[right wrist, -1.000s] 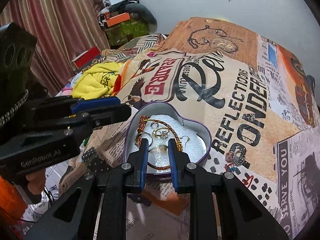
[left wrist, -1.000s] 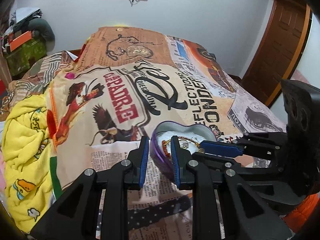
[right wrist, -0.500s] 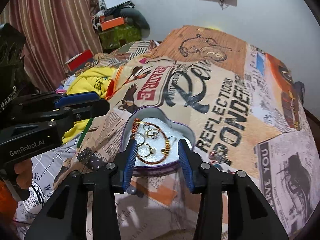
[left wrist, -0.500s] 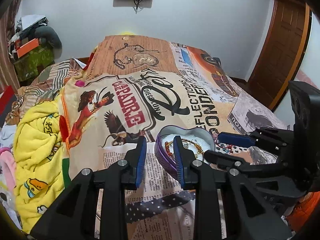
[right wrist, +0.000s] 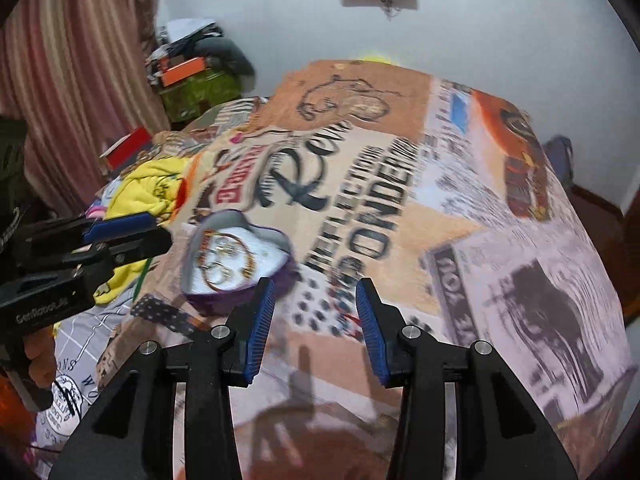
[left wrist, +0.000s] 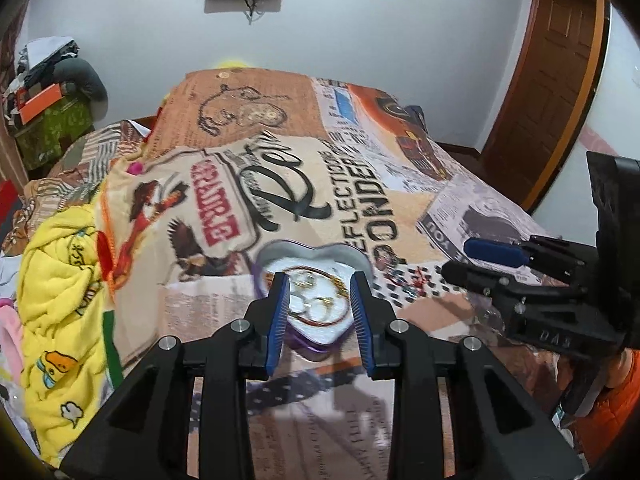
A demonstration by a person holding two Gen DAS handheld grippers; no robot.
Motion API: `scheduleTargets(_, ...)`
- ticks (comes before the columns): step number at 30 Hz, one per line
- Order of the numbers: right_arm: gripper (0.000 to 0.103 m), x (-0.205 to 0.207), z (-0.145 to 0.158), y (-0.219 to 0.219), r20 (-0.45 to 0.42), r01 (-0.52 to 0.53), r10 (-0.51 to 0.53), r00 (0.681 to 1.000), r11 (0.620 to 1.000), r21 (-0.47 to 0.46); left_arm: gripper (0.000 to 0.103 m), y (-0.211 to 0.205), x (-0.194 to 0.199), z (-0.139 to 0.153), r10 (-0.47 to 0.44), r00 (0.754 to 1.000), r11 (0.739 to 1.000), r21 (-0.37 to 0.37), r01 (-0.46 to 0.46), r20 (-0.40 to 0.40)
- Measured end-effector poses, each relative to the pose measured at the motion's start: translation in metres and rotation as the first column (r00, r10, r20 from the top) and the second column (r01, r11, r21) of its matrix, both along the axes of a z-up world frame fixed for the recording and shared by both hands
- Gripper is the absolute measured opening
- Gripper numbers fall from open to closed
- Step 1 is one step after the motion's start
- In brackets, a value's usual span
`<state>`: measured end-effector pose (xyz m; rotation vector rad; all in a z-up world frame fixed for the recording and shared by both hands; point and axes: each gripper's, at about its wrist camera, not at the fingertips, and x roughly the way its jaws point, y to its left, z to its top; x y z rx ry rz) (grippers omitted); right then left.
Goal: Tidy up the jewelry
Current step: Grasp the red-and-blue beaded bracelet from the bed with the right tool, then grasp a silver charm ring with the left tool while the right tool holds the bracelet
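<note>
A purple heart-shaped tin (left wrist: 316,246) (right wrist: 240,214) with a white lining lies on the printed bedspread (left wrist: 360,208). Gold rings (left wrist: 316,304) and a red-gold bangle (right wrist: 224,264) lie inside it. My left gripper (left wrist: 320,278) hovers short of the tin, open, and the tin shows through the gap with no pad touching it. My right gripper (right wrist: 315,284) is open and empty, with the tin off to its left. Small loose jewelry (left wrist: 412,280) (right wrist: 344,304) lies on the cloth right of the tin, blurred. Each gripper shows in the other's view: right gripper (left wrist: 456,260), left gripper (right wrist: 160,230).
A crumpled yellow blanket (left wrist: 60,280) (right wrist: 148,188) lies on the bed's left side. Behind it are a green bag with clutter (left wrist: 52,128) and a striped curtain (right wrist: 60,60). A wooden door (left wrist: 552,80) stands at the right. A person's hand (right wrist: 36,356) holds the left gripper.
Both grippers drew back and up from the tin. The right one opened wide and swung right, leaving the tin to its left. The left one's jaws widened and came off the tin's rim.
</note>
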<state>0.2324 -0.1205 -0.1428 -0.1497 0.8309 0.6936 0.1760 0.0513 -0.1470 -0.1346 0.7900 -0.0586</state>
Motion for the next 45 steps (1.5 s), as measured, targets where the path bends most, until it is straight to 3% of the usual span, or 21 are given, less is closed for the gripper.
scheduleTargets(10, 0.038, 0.011, -0.023, -0.038, -0.064, 0.075, -0.076, 0.995, 0.997, -0.013, 0.030, -0.037, 0.012, -0.027, -0.094, 0.993, 0.995, -0.016, 0.093, -0.072)
scheduleTargets(19, 0.038, 0.026, -0.058, -0.013, -0.176, -0.035, 0.025, 0.984, 0.998, -0.053, 0.030, -0.051, 0.016, -0.046, -0.140, 0.985, 0.990, -0.026, 0.138, -0.104)
scheduleTargets(30, 0.038, 0.039, -0.067, 0.010, -0.157, -0.097, 0.087, 0.984, 0.994, -0.057, 0.030, -0.045, 0.024, -0.040, -0.141, 0.987, 0.990, -0.025, 0.139, -0.078)
scheduleTargets(33, 0.028, 0.035, -0.068, 0.013, -0.115, -0.108, 0.097, 0.989, 0.990, -0.088, 0.030, -0.045, 0.028, -0.038, -0.139, 0.988, 0.990, -0.018, 0.138, -0.072)
scheduleTargets(35, 0.008, 0.034, -0.067, 0.012, -0.115, -0.109, 0.099, 0.988, 0.990, -0.090, 0.030, -0.046, 0.031, -0.037, -0.136, 0.988, 0.991, -0.016, 0.135, -0.070)
scheduleTargets(42, 0.007, 0.032, -0.063, -0.003, -0.138, -0.077, 0.072, 0.988, 0.997, -0.029, 0.030, -0.047, 0.044, -0.037, -0.163, 0.982, 0.985, -0.081, 0.155, -0.100)
scheduleTargets(45, 0.007, 0.030, -0.060, -0.020, -0.141, -0.032, 0.033, 0.989, 0.999, 0.004, 0.030, -0.055, 0.049, -0.041, -0.169, 0.979, 0.984, -0.070, 0.161, -0.114)
